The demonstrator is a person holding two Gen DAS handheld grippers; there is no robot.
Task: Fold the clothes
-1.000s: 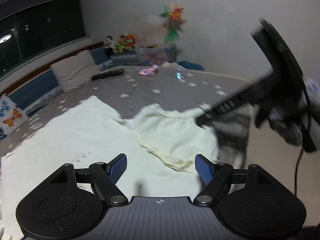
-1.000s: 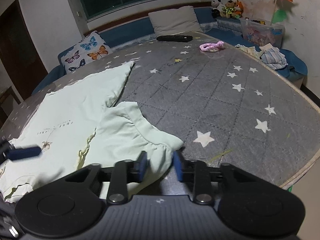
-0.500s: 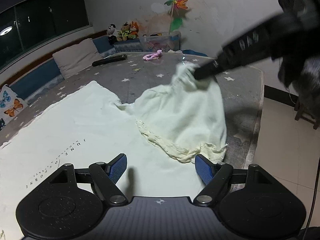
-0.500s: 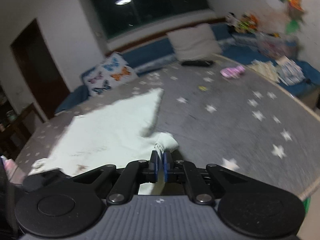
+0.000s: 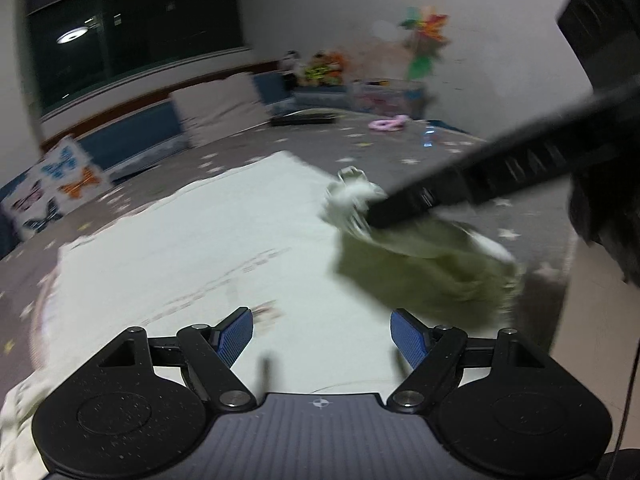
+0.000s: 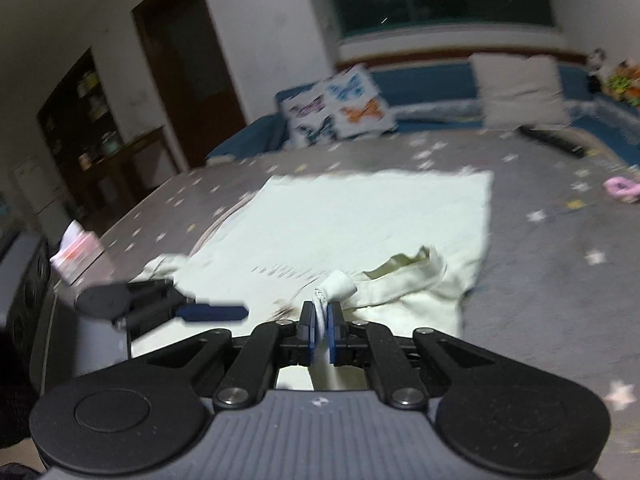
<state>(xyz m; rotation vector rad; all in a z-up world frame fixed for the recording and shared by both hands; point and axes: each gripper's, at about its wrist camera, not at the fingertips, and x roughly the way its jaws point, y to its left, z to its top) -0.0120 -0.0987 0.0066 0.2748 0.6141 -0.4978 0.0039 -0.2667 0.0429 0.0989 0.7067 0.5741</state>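
Observation:
A pale green shirt (image 5: pixel 224 248) lies spread on the grey star-patterned mat (image 5: pixel 460 148); it also shows in the right wrist view (image 6: pixel 360 216). My right gripper (image 6: pixel 320 326) is shut on the shirt's sleeve cuff (image 6: pixel 338 286) and holds the sleeve (image 5: pixel 424 268) lifted over the shirt body. In the left wrist view the right gripper (image 5: pixel 372 216) reaches in from the right with the cuff (image 5: pixel 352 192). My left gripper (image 5: pixel 322 332) is open and empty, low over the shirt's near part; it also shows in the right wrist view (image 6: pixel 212 314).
A butterfly cushion (image 6: pixel 338 106), a white pillow (image 6: pixel 520 90), a black remote (image 5: pixel 304 119) and a pink item (image 6: pixel 622 188) lie at the mat's far side. A small pink box (image 6: pixel 76 252) sits at the mat's left edge. The mat edge and floor (image 5: pixel 592 320) are at right.
My right gripper closed on the sleeve cuff, lifted it and carried it left over the shirt body. My left gripper stayed open and shifted a little.

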